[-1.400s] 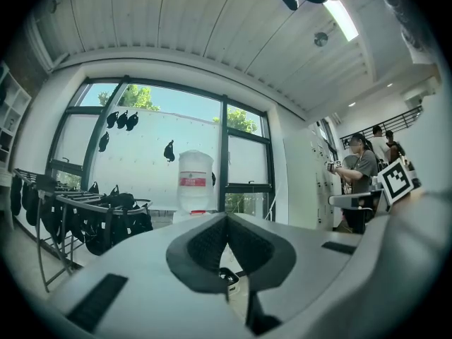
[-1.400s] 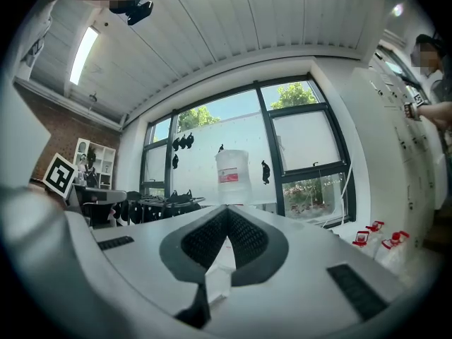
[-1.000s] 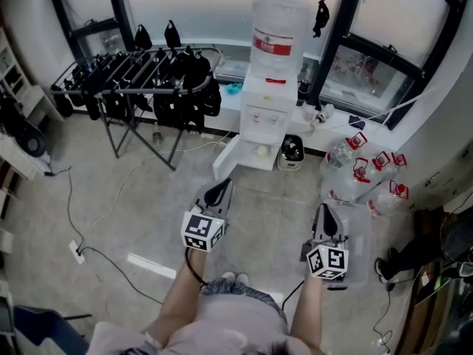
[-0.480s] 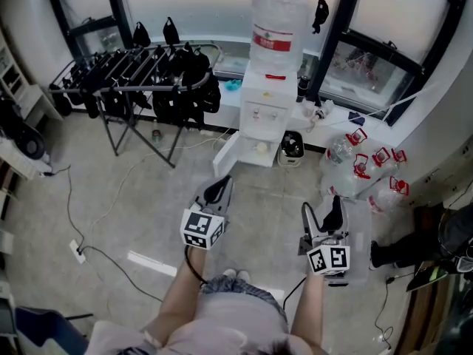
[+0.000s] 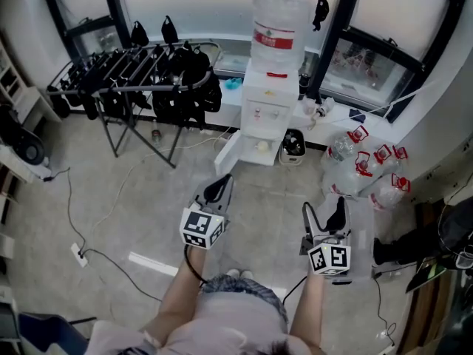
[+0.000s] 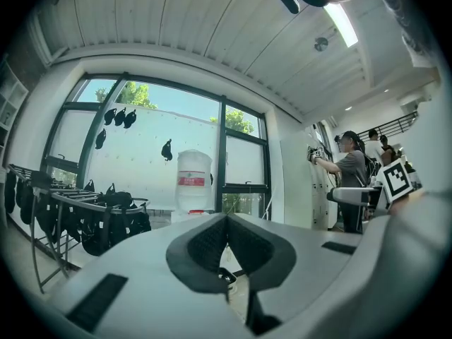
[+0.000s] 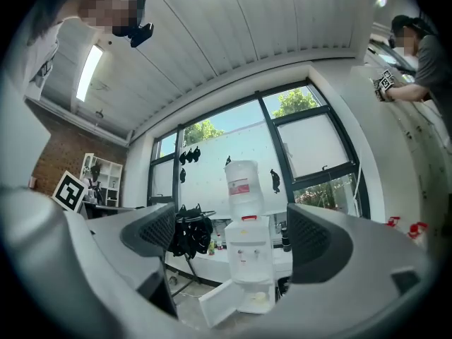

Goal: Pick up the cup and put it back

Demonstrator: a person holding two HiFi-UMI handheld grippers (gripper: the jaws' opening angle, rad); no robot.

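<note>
A white water dispenser (image 5: 266,102) with a bottle on top stands under the window. Its lower cabinet door (image 5: 228,157) hangs open, and a small pale object (image 5: 260,146) sits inside; I cannot tell whether it is the cup. My left gripper (image 5: 218,187) is shut with nothing in it, held over the floor well short of the dispenser. My right gripper (image 5: 324,213) is level with it, its jaws opening wide with nothing between them. In the right gripper view the dispenser (image 7: 247,260) shows between the spread jaws. In the left gripper view the pads (image 6: 227,239) meet.
A drying rack (image 5: 140,72) hung with dark clothes stands at the left. Several empty water bottles (image 5: 362,172) lie at the right of the dispenser. Cables (image 5: 89,254) cross the floor at the left. Another person (image 6: 349,182) stands by the right wall.
The right gripper's jaws went from shut to spread wide. The left gripper stayed shut and in place.
</note>
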